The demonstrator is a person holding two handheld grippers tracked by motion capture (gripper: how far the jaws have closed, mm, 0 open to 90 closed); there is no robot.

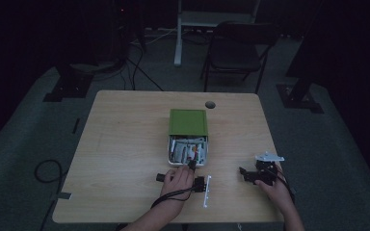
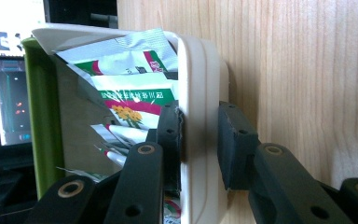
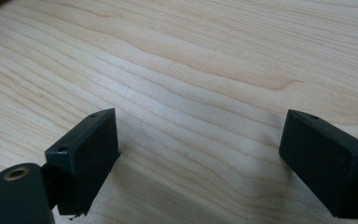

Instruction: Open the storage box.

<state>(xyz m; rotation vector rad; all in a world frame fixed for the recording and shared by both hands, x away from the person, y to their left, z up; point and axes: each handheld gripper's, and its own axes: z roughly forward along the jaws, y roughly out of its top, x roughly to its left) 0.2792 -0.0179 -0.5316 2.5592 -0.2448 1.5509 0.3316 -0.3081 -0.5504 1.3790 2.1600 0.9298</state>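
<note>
Table [image 1: 125,144]: light wood, with a round hole near its far edge.
Box [image 1: 172,153]: white, open, at the table's middle; green lid [image 1: 188,121] slid toward the far side, covering the far half.
Contents: printed sachets [image 1: 188,150] packed loosely inside, white with green and red markings.
Left tool [image 2: 199,135]: at the box's near rim; one jaw inside against the sachets, the other outside the white wall, jaws straddling the wall with a gap left on the outer side.
Right tool [image 3: 200,154]: near the table's right edge, well apart from the box; jaws wide apart over bare wood, holding nothing.
Chair [image 1: 238,48]: dark, folding type, beyond the table.
</note>
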